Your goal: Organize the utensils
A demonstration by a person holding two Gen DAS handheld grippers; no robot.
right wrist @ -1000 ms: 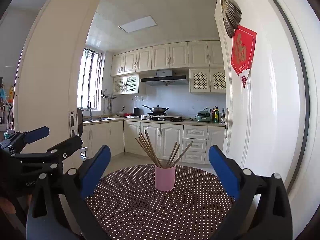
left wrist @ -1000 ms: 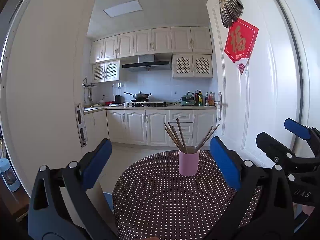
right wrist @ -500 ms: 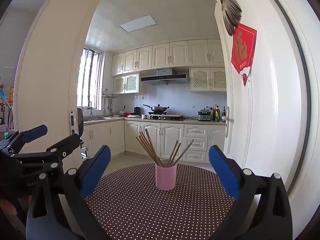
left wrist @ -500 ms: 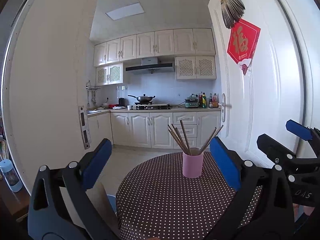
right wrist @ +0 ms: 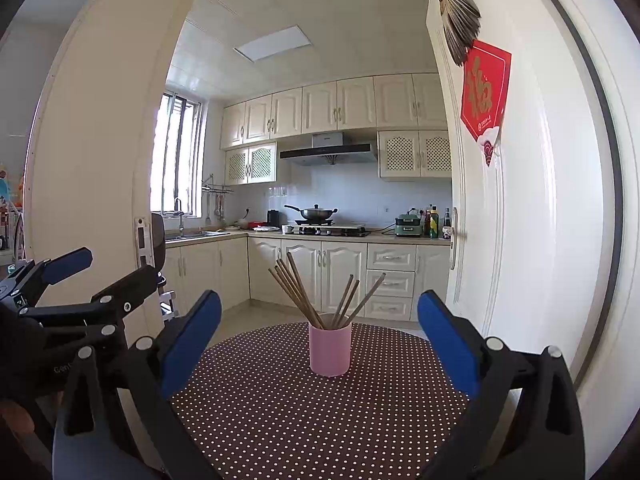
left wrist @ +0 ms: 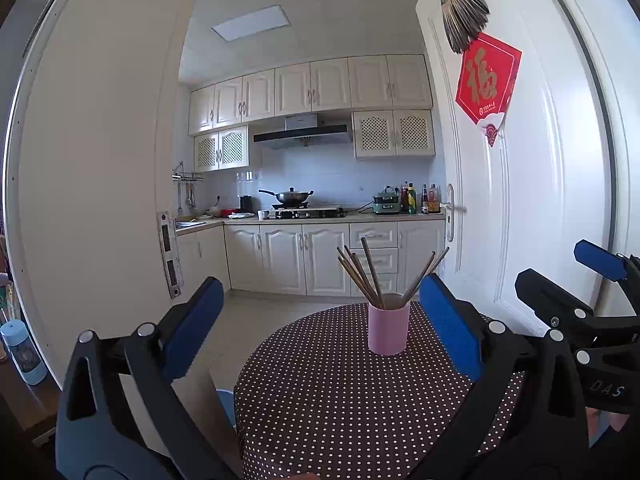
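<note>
A round counter (right wrist: 320,420) covered in a dark brown cloth with white dots stands in front of an open kitchen doorway. On it, toward the far side, a pink cup (right wrist: 330,349) stands upright with a bundle of brown chopsticks (right wrist: 298,290) in it. The sticks fan out, most leaning left and a few leaning right, their upper ends well above the rim. In the left wrist view the same pink cup (left wrist: 388,329) sits right of centre on the dotted counter (left wrist: 340,408), with the chopsticks (left wrist: 362,276) splayed in the same way.

The left tongs (left wrist: 320,320) hang above the near part of the counter, their blue-padded fingers (left wrist: 192,322) set wide apart and holding nothing. The cup shows through the gap, closer to the right finger, but farther away and not touched. The right tongs (right wrist: 320,330) are likewise spread wide and empty, with the cup almost centred in the gap and well beyond the blue fingers (right wrist: 448,346).

Each pair of tongs appears at the edge of the other's view, side by side and apart.

A white door (right wrist: 532,200) stands open on the right, carrying a red paper decoration (right wrist: 484,92) and a folded fan. Beyond it lie cream kitchen cabinets (right wrist: 340,108) and a wok (right wrist: 316,212) on the stove.
</note>
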